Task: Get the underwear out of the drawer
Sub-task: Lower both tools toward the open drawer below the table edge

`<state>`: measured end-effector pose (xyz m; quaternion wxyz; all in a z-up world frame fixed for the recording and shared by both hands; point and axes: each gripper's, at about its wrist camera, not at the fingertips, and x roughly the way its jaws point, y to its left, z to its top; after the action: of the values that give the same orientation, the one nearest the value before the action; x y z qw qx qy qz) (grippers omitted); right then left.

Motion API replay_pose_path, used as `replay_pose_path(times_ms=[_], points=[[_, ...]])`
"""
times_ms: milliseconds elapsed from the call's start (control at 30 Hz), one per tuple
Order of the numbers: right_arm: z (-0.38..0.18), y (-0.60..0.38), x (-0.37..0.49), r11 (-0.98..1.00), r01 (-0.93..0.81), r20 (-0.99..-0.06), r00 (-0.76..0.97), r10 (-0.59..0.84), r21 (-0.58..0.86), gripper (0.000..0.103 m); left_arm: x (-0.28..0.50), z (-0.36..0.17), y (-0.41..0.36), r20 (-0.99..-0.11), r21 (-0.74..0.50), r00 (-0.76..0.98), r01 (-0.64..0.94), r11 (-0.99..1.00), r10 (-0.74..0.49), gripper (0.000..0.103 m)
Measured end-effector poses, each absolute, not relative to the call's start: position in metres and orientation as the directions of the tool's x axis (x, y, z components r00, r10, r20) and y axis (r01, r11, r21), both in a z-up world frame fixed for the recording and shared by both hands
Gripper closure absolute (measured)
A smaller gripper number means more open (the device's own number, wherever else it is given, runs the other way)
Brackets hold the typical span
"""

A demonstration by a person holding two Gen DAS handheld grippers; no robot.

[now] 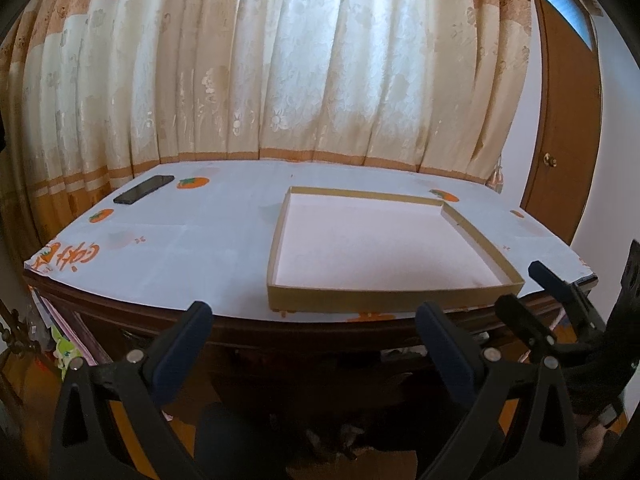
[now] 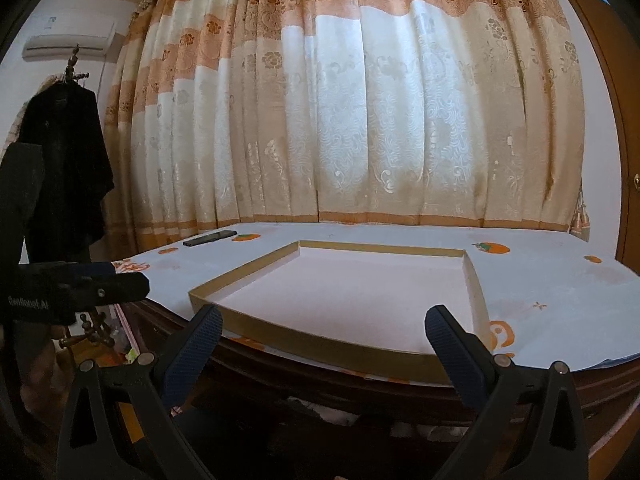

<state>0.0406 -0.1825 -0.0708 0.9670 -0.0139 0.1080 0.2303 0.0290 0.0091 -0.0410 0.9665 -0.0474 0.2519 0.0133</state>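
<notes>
Grippers, left [image 1: 314, 322] and right [image 2: 324, 326], are held spread wide, bottom of frame, before the tabletop [image 1: 208, 240].

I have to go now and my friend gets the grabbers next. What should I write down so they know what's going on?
Left gripper: open, empty, held in front of the table's near edge.
Right gripper: open, empty, also in front of the near edge, facing the shallow box.
Shallow box: on the table, near the front, nothing in it.
Black phone: at the table's far left corner, leave it.
Done: nothing that shows. No underwear is in view, and no drawer can be made out in the dark area under the tabletop.
Left: find and open the drawer, take the underwear out; the box looks like a likely place to put it.
</notes>
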Motion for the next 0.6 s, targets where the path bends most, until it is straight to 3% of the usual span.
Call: replay_pose_path(times_ms=[300,600], points=[[-0.099,-0.191,0.049,0.912,-0.409,-0.047,0.912,0.408,-0.035,0.000,0.042,-0.051,0.008,-0.498,-0.081,0.867,-0.034,0.996,-0.011,0.000],[-0.124,-0.182,0.059,0.892,-0.445,0.011,0.894,0.447,-0.074,0.000,0.052,-0.055,0.015,-0.505,-0.102,0.863,-0.042,0.994,-0.015,0.000]])
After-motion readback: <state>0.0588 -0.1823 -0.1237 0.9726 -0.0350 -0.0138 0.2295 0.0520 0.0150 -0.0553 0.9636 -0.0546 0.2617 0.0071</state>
